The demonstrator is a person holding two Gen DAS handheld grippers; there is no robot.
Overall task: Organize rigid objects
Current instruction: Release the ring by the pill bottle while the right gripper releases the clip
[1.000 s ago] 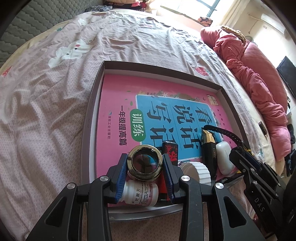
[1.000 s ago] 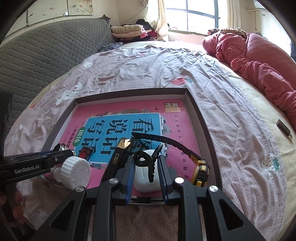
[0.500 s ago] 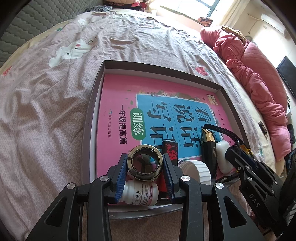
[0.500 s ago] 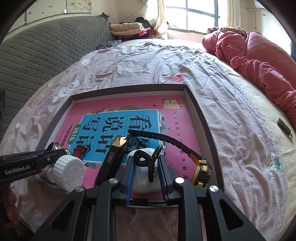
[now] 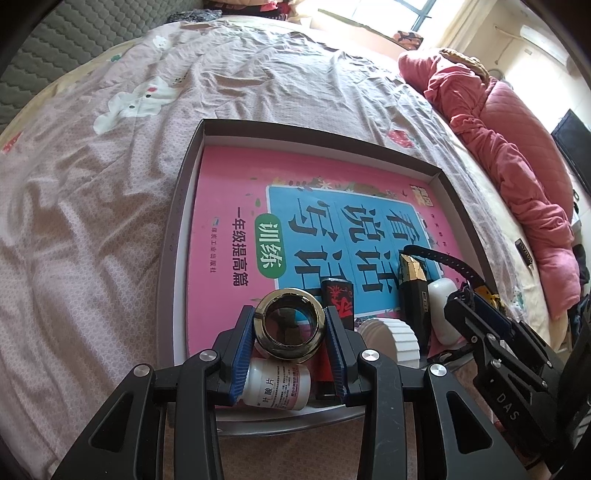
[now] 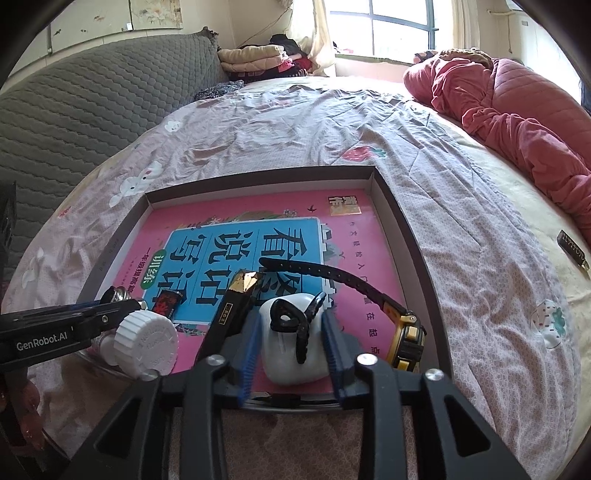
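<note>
metal ring pinched between blue pads of left gripper, above small white pill bottle, at near edge of tray. right gripper clamps white case beside yellow watch, over pink book.

A home bedroom. Shown by a wide bed under a pale pink sheet printed with rabbits and strawberries, a rumpled red quilt heaped along one side, a grey quilted headboard, folded clothes piled near a sunlit window, and an air conditioner high on the wall.
</note>
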